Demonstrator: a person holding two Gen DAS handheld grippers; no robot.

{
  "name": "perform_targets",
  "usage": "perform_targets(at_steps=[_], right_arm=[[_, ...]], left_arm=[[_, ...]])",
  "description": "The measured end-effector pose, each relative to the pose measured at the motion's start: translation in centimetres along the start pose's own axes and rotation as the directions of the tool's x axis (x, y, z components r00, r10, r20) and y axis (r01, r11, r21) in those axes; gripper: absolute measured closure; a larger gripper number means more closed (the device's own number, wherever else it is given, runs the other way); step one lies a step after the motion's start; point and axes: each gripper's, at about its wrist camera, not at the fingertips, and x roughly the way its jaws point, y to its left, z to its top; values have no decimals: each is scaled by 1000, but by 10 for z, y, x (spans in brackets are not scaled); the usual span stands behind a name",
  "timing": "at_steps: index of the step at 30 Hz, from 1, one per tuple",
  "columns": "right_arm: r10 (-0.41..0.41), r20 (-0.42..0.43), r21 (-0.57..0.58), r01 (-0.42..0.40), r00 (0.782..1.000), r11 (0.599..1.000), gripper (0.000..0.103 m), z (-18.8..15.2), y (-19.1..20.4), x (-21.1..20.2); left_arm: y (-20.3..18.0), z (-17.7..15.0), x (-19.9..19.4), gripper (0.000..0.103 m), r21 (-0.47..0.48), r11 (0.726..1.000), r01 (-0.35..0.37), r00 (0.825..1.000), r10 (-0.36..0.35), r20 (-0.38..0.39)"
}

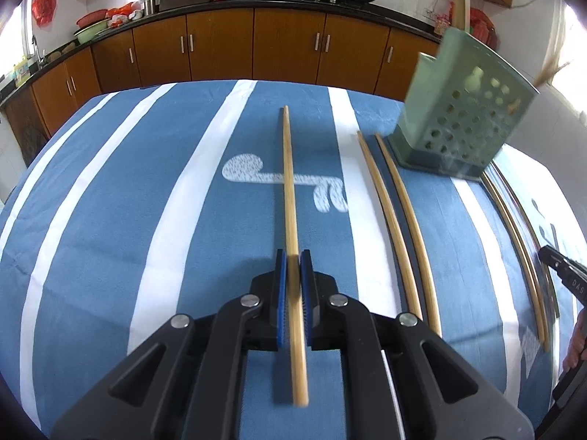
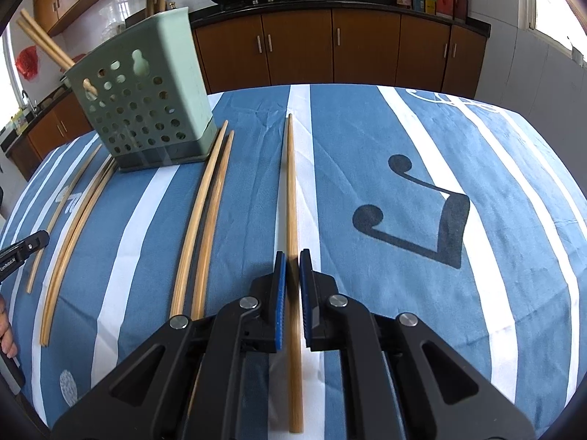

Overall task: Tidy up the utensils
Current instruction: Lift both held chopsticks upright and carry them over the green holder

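Observation:
In the left wrist view my left gripper (image 1: 293, 261) is shut on a wooden chopstick (image 1: 289, 183) that runs straight ahead over the blue-and-white striped cloth. My right gripper (image 2: 292, 261) is likewise shut on another chopstick (image 2: 292, 183) in the right wrist view. A green perforated utensil holder (image 1: 463, 121) (image 2: 143, 110) stands on the cloth between the two grippers, with a few chopsticks (image 2: 40, 40) sticking out of it. Two loose chopsticks (image 1: 403, 227) lie beside the holder's left side, and two more (image 2: 205, 216) lie on its other side.
The table under the striped cloth (image 1: 110, 201) ends just behind the holder. Brown kitchen cabinets (image 1: 286, 44) and a counter with woks stand beyond. Each view catches the other gripper's tip at its edge: right gripper (image 1: 548, 253), left gripper (image 2: 41, 238). A hand (image 2: 5, 330) shows at the left border.

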Motion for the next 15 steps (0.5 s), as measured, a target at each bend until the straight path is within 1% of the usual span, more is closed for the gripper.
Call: perform_targets(at_steps=[3, 7, 9, 11, 15], right_arm=[[5, -1, 0, -5, 1000, 1000, 95, -4, 0, -3], [11, -7, 16, -11, 1000, 1000, 95, -4, -1, -8], [18, 15, 19, -18, 1000, 1000, 95, -4, -1, -16], [26, 50, 17, -27, 998, 999, 95, -1, -1, -27], [35, 113, 30, -39, 993, 999, 95, 7, -3, -49]], left_arm=[[-1, -6, -5, 93, 3, 1000, 1, 1000, -1, -2], [-4, -9, -8, 95, 29, 999, -13, 1000, 14, -12], [-2, -9, -12, 95, 16, 1000, -5, 1000, 5, -20], [0, -7, -20, 95, 12, 1000, -4, 1000, 4, -2], [3, 3, -43, 95, -3, 1000, 9, 998, -9, 60]])
